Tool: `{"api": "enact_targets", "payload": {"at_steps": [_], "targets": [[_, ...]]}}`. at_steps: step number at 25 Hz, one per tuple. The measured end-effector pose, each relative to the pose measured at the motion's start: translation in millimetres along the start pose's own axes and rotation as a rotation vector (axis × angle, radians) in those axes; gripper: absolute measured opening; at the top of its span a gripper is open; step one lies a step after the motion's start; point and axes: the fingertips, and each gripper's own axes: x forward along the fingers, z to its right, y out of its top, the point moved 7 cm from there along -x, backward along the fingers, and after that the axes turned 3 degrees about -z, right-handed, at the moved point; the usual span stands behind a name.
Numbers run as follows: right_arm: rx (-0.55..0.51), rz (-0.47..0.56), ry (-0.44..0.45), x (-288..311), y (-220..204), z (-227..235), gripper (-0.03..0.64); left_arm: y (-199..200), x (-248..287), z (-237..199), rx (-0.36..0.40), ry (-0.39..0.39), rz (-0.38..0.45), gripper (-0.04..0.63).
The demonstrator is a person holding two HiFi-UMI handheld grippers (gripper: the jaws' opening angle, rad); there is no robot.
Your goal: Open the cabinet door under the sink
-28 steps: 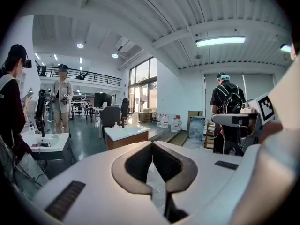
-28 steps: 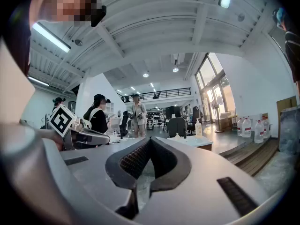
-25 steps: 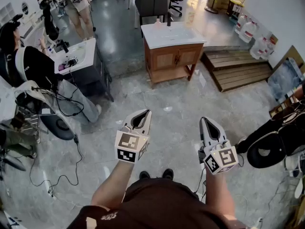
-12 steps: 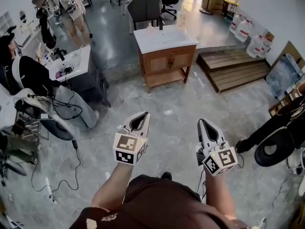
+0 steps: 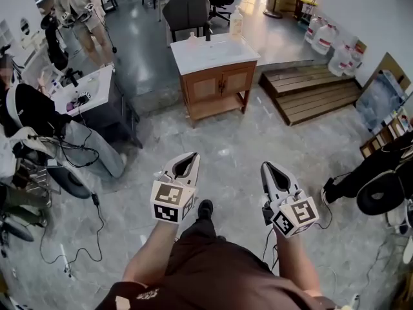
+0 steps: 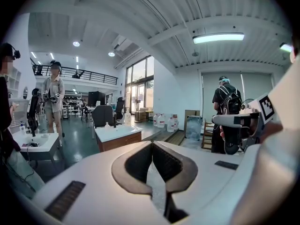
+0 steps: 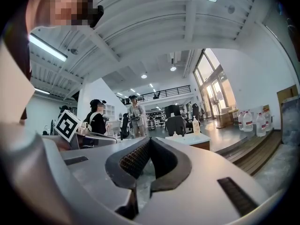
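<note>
Head view: left hand-held gripper (image 5: 193,154), right hand-held gripper (image 5: 266,166), one two-door cabinet (image 5: 216,86)

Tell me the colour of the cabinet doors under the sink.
The cabinet doors are reddish-brown wood; clearest in the head view.

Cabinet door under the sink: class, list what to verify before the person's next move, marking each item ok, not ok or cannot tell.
1. Cabinet doors under the sink shut, ready to open: ok.
2. Left gripper empty, jaws together: ok.
3. Right gripper empty, jaws together: ok.
4. Doors within reach: not ok; the cabinet stands well across the floor from both grippers.
5. Path to the cabinet passable: ok; only a small pale scrap lies on it.
6. Shape of the handles: cannot tell, too small.
</note>
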Motion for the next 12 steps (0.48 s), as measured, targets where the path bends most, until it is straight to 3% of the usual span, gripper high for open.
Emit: {"api": "enact_targets", "payload": {"at_steps": [6,12], "targets": [[0.007,-0.04,-0.007,55,-3,37,0.014,4,64,-33,-0.019,-0.02,-0.002,0.018],[0.005,-0.083,-0.011,163,7,84,0.015,21,153,-112,-0.041,-0.023,-0.008,0.018]]}}
